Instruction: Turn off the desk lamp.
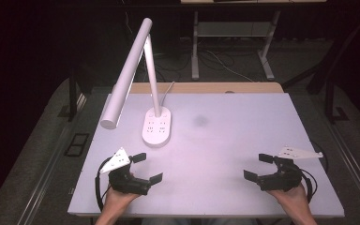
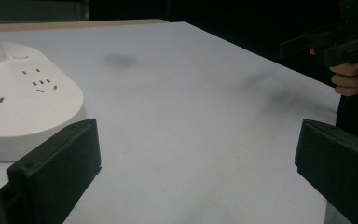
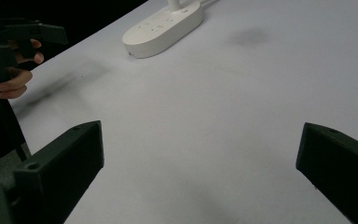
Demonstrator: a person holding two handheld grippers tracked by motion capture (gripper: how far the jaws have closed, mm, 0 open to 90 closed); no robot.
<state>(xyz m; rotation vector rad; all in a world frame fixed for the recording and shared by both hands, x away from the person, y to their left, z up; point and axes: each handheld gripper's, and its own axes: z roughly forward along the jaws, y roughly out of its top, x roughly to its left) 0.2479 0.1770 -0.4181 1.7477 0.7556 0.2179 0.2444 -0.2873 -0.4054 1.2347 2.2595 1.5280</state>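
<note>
Desk lamp [image 1: 143,84] standing at rear left of white table [image 1: 225,140] in high view, oval socket base flat on the surface; left gripper [image 1: 146,167] and right gripper [image 1: 258,165] near front edge, jaws wide apart, nothing held. Left gripper view: lamp base just beside the near jaw; likely best approached low and level. Right gripper view: base far off, faint grey smudge [image 3: 248,35] on tabletop, dark room beyond.

You're in a dim lab or office workroom: a bare white table [image 1: 243,140], a desk lamp [image 1: 140,84] at eleven o'clock, another desk's legs [image 1: 195,47] at twelve.
</note>
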